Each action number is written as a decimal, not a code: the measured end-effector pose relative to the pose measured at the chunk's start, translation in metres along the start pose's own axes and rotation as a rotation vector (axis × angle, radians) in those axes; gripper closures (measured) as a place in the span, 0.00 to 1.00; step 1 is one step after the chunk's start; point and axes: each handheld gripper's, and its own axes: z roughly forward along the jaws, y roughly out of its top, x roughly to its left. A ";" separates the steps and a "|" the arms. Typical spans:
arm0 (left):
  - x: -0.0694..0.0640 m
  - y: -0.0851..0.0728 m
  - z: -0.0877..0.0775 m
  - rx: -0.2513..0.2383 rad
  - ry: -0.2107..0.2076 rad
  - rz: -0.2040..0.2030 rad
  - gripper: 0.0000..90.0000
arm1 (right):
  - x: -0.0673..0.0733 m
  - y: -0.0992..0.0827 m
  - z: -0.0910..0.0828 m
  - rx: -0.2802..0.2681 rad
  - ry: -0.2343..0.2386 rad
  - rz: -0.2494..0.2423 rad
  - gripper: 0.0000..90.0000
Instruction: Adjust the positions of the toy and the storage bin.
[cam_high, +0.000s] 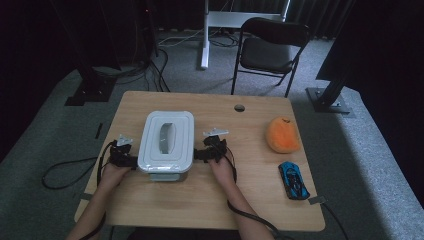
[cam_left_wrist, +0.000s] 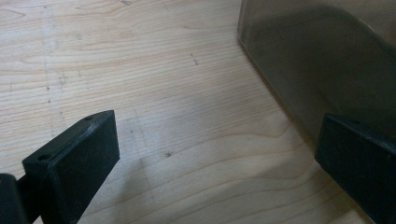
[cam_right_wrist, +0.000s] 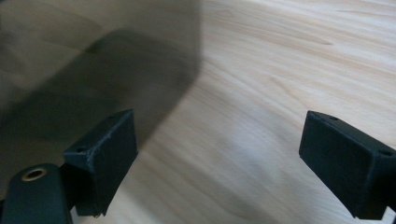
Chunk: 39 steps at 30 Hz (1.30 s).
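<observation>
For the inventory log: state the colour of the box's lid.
White, with a grey handle; the lid shows best in the high view.

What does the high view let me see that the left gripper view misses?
High view alone: the box's white lid with its grey handle, the right gripper at the box's other side, an orange plush toy, a blue toy car and a folding chair behind the table.

Left gripper view alone: a close look at the left gripper, jaws spread apart, one by the box's translucent wall.

Both: the wooden table and the box.
</observation>
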 end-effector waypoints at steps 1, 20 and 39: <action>0.000 0.000 0.000 -0.002 0.003 -0.001 0.00 | 0.002 0.000 -0.001 -0.005 -0.013 -0.008 0.13; -0.021 0.010 0.008 0.010 -0.019 0.046 0.01 | -0.016 -0.011 -0.014 -0.001 -0.006 0.010 0.14; -0.050 0.024 0.024 0.019 -0.055 0.087 0.01 | -0.041 -0.021 -0.037 -0.001 -0.030 0.042 0.14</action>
